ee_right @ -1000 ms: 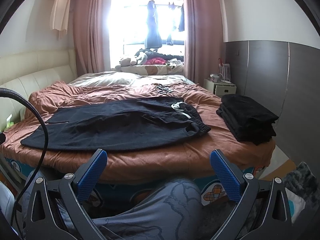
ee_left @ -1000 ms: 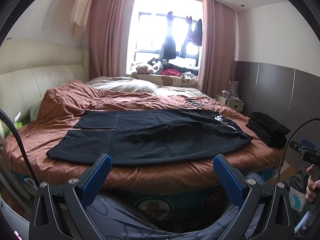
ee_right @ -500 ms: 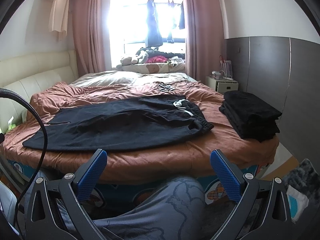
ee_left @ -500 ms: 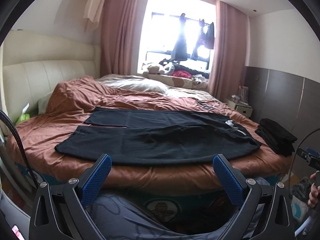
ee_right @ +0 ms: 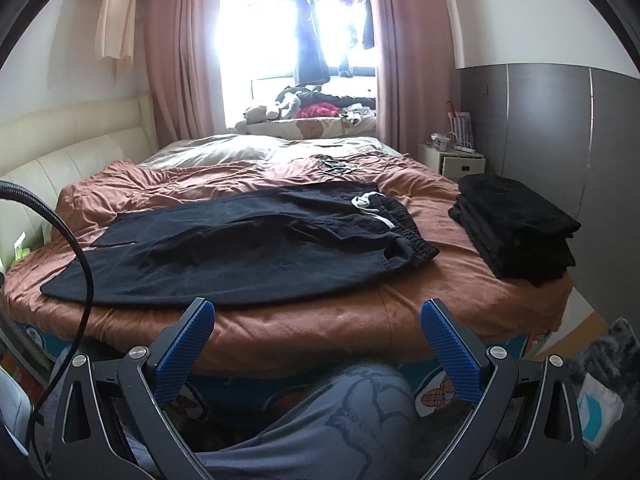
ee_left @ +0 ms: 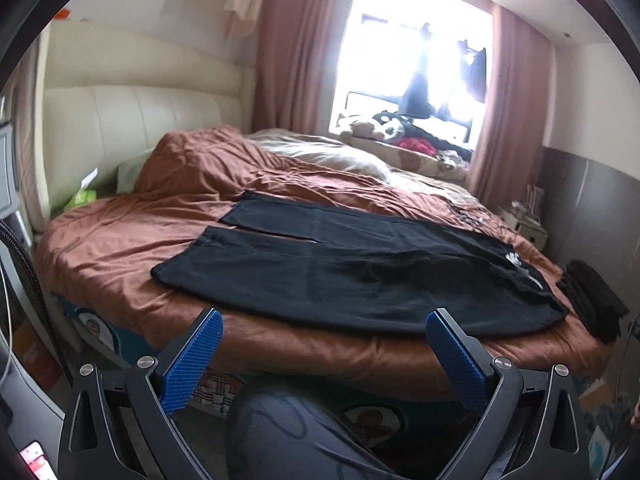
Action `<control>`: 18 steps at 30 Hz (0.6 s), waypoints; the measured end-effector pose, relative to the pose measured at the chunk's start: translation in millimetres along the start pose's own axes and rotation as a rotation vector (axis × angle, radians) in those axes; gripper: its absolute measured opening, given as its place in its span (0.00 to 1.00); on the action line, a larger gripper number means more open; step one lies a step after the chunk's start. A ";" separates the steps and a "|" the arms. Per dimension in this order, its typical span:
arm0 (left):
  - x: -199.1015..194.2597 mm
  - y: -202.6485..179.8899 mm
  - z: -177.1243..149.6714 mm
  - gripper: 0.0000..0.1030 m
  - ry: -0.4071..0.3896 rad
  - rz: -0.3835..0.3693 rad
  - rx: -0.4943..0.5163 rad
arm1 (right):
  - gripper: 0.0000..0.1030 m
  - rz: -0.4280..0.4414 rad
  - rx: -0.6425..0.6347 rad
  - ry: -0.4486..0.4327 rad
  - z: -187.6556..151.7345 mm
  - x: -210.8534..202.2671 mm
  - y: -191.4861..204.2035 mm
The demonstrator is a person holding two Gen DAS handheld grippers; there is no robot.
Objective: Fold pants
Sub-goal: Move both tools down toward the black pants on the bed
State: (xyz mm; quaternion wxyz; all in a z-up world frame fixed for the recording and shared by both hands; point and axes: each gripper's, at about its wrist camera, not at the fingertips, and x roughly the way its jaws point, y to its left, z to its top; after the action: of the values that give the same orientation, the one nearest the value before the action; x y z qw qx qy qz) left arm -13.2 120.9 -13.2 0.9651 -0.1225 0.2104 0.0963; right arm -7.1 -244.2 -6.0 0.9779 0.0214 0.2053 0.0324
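Black pants (ee_left: pixel 360 276) (ee_right: pixel 248 248) lie spread flat across the rust-brown bedcover (ee_left: pixel 120 240), leg ends to the left and the elastic waistband with a white drawstring (ee_right: pixel 372 208) to the right. My left gripper (ee_left: pixel 324 354) is open with nothing between its blue pads, held off the bed's near edge, short of the pants. Just as empty, my right gripper (ee_right: pixel 316 344) stands open in front of the bed edge, below the pants' near hem. Neither gripper touches the cloth.
A stack of folded black garments (ee_right: pixel 516 228) sits on the bed's right end. A person's knee in grey patterned trousers (ee_right: pixel 352 420) is below the grippers. A cream headboard (ee_left: pixel 140 128) is on the left, a white nightstand (ee_right: pixel 452 160) by the grey wall, a black cable (ee_right: pixel 80 264) at left.
The left wrist view has swung leftward and risen, so the pants now sit further right in it. The right gripper has crept slightly closer to the bed. Both stay open.
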 end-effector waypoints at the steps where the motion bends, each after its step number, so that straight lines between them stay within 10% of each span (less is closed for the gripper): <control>1: 3.4 6.0 0.9 0.99 0.004 0.005 -0.016 | 1.00 0.000 0.004 0.005 1.1 3.9 -0.9; 18: 78.2 87.2 9.3 0.78 0.121 0.118 -0.236 | 1.00 -0.085 0.121 0.146 23.6 81.3 -3.3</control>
State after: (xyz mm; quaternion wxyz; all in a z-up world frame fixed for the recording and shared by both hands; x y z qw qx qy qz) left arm 39.4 217.0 -55.6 0.9222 -0.2283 0.2621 0.1693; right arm 76.8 -242.3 -17.1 0.9578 0.0694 0.2781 -0.0203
